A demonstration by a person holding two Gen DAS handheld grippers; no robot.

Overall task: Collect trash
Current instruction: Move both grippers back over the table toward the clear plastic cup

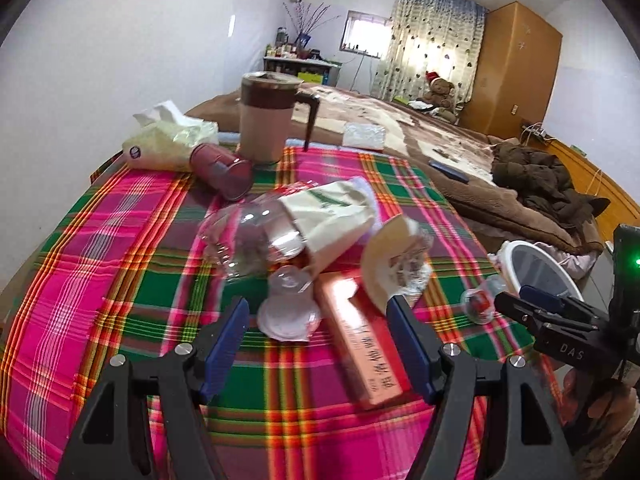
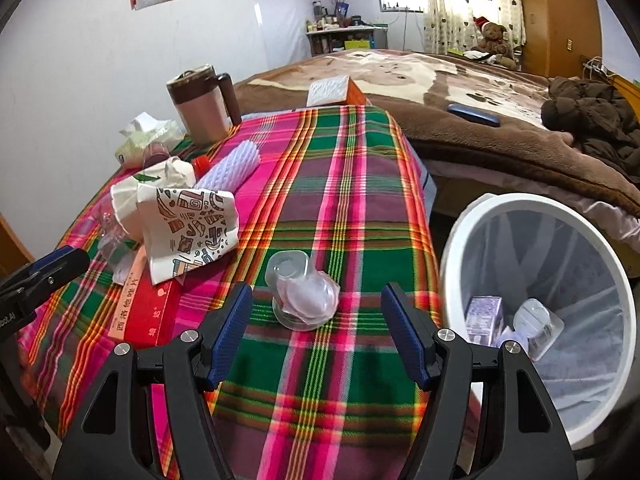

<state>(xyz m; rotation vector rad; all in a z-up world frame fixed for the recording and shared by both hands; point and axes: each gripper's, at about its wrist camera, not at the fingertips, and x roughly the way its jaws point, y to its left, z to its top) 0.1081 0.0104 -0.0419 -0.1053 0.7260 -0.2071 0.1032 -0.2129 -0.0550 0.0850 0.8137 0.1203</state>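
Observation:
A clear jelly cup [image 2: 303, 296] lies on the plaid table [image 2: 340, 200], just ahead of my open, empty right gripper [image 2: 316, 308]. My left gripper [image 1: 318, 316] is open and empty over another clear cup [image 1: 289, 304] and a red box [image 1: 360, 348]. A clear plastic bottle [image 1: 248, 236], a paper cup [image 1: 328, 216] and a patterned paper bag [image 1: 394, 264] lie beyond it. The bag [image 2: 188, 232] and box [image 2: 144, 308] also show in the right wrist view. The white trash bin [image 2: 536, 292] stands off the table's right edge with some trash inside.
A brown thermos jug [image 1: 268, 116], a tissue pack [image 1: 168, 140] and a red can [image 1: 224, 170] stand at the table's far left. A white ribbed bottle [image 2: 236, 164] lies near them. A bed with a brown blanket [image 2: 440, 92] is beyond the table.

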